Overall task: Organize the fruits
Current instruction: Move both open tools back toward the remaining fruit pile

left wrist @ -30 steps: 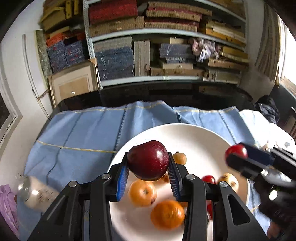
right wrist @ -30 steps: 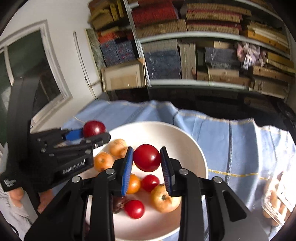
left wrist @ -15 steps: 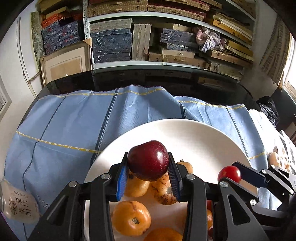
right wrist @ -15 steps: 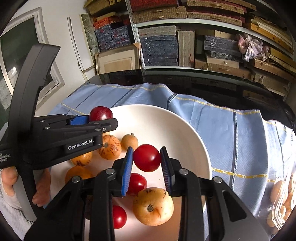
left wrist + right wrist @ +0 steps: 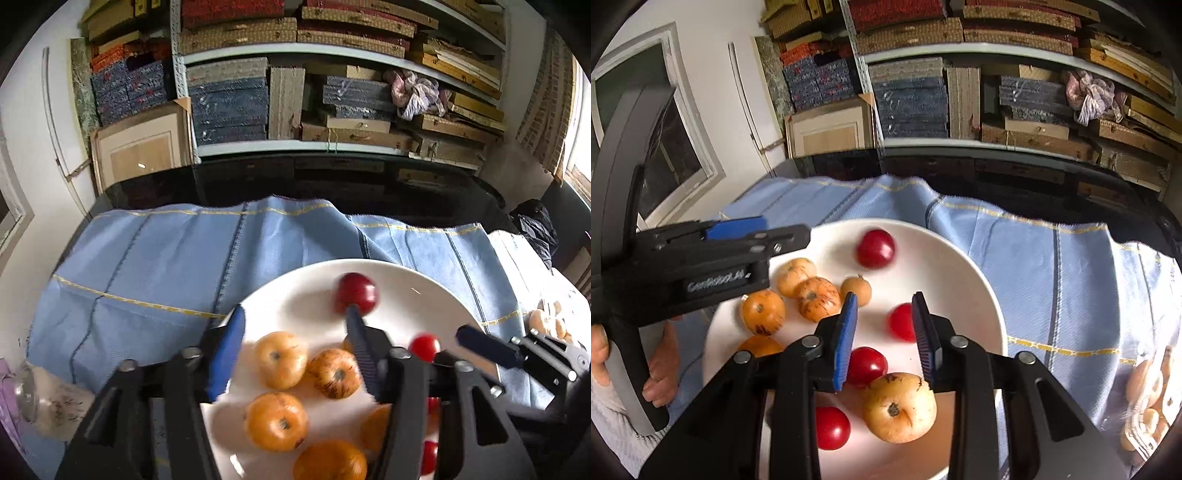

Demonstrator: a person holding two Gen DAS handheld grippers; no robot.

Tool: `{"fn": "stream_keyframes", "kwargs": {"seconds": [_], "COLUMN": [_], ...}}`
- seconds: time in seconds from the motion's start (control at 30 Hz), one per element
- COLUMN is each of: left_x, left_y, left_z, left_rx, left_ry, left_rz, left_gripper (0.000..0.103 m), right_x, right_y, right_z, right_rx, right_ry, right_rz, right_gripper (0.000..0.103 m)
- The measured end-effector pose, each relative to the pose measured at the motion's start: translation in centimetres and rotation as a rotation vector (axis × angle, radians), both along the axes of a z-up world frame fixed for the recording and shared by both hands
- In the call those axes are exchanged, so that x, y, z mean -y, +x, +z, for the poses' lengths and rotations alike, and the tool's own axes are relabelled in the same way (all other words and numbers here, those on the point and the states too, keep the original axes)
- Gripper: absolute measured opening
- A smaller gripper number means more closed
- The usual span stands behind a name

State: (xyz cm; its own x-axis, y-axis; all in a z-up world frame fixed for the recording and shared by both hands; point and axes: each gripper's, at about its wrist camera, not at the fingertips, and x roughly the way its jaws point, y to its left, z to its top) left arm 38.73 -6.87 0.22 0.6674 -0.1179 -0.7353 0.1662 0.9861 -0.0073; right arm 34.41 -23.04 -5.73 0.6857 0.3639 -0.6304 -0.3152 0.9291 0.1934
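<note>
A glossy white ceramic plate point(image 5: 982, 295) sits on matt woven blue cloth point(image 5: 155, 266), holding smooth shiny red fruit point(image 5: 875, 248) and duller orange fruit point(image 5: 281, 360).

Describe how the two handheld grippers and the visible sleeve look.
Both grippers, left and right, are black plastic with round silver bolts and ribbed blue pads on the jaws. In the right wrist view the left gripper carries white "GenRobot.AI" lettering and a grey handle. The sleeve is light knit.

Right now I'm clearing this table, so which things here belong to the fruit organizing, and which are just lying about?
Job: white plate; red apple; orange fruits; small red fruits.
Lying about: glass jar; blue cloth; framed picture; shelf boxes.
</note>
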Motion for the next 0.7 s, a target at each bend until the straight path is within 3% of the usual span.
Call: {"fn": "stream_keyframes", "kwargs": {"seconds": [0.23, 0.33, 0.47, 0.63, 0.7], "left_x": [-3.2, -4.5, -5.7, -6.3, -6.3], "left_y": [-5.9, -9.4, -14.6, -18.7, -19.4], "left_z": [2.7, 3.6, 3.9, 1.7, 0.0], "left_rx": [0.052, 0.09, 0.133, 0.156, 0.131], "left_ry": [0.021, 0.043, 0.07, 0.098, 0.102], "left_rz": [0.016, 0.022, 0.016, 0.023, 0.022], "left_gripper": [0.064, 0.072, 0.076, 0.083, 0.083], "right_x": [1.1, 1.7, 1.6, 2.3, 2.5], "right_y": [-5.1, -9.2, -15.4, -21.5, -23.4], "right_z": [5.4, 8.1, 9.5, 8.2, 6.5], "right_rx": [0.128, 0.199, 0.261, 0.303, 0.306], "right_ry": [0.075, 0.125, 0.072, 0.048, 0.046], "right_rz": [0.002, 0.015, 0.036, 0.027, 0.012], "right_gripper": [0.031, 0.046, 0.06, 0.085, 0.088]}}
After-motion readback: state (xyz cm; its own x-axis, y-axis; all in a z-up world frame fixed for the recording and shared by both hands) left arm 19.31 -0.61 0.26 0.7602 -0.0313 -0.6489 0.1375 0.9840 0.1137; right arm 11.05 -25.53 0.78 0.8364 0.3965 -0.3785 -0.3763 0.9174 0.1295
